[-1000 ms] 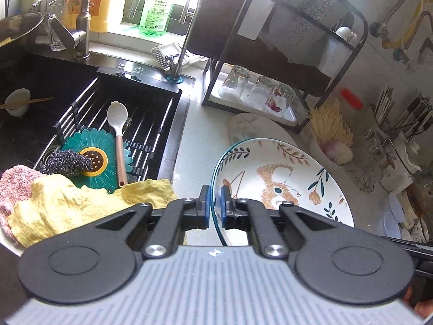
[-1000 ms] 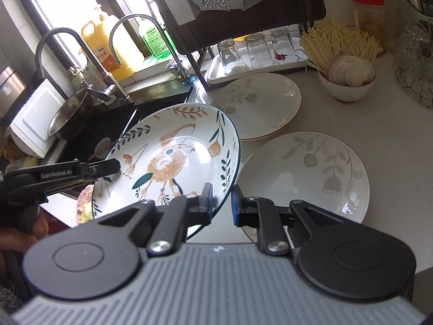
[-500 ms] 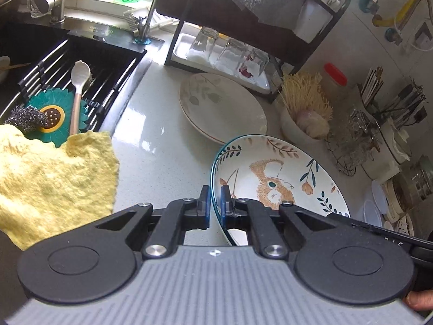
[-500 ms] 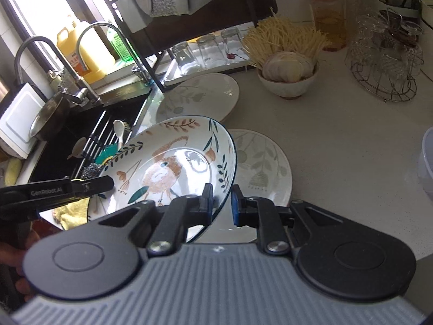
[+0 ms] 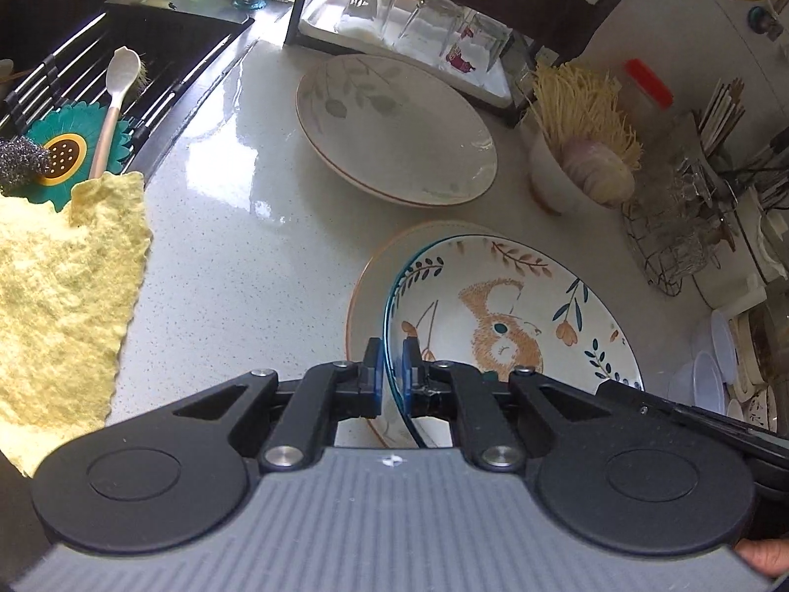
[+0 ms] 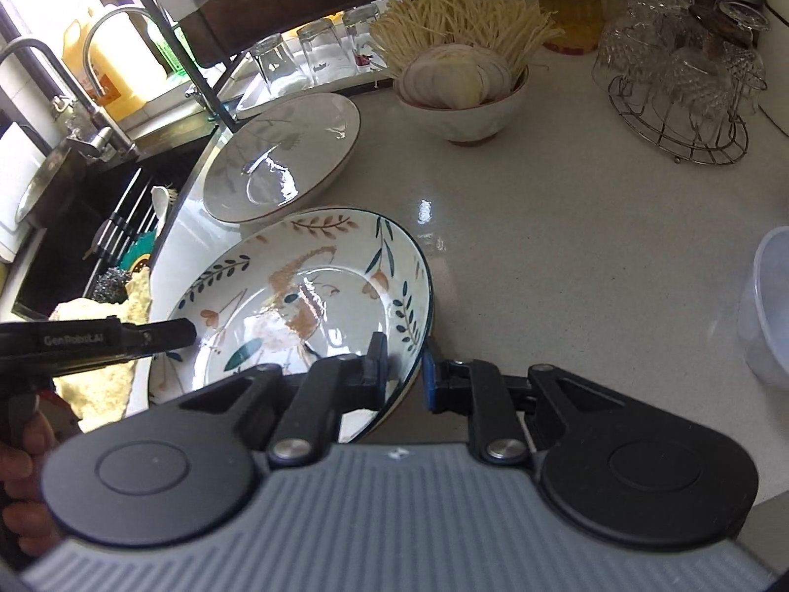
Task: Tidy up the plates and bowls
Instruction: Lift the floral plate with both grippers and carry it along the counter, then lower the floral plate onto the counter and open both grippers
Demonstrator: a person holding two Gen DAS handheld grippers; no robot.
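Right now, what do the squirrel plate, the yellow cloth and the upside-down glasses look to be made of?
Squirrel plate: glazed ceramic, probably; glossy highlights over a painted pattern.
Yellow cloth: soft, fuzzy fabric, perhaps microfibre; matte, nubbly surface, ragged edge.
Upside-down glasses: clear glass by the look, though clear plastic cannot be ruled out; you see the tray through them.

Glossy ceramic squirrel plate (image 5: 513,315), speckled polished countertop (image 5: 236,246), nubbly yellow cloth (image 5: 59,286).

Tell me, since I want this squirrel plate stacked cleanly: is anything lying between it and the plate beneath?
Nothing visible. The squirrel plate, pinched at its rim by the left gripper and the right gripper, sits right over the pale plate on the counter; only that plate's bare rim shows.
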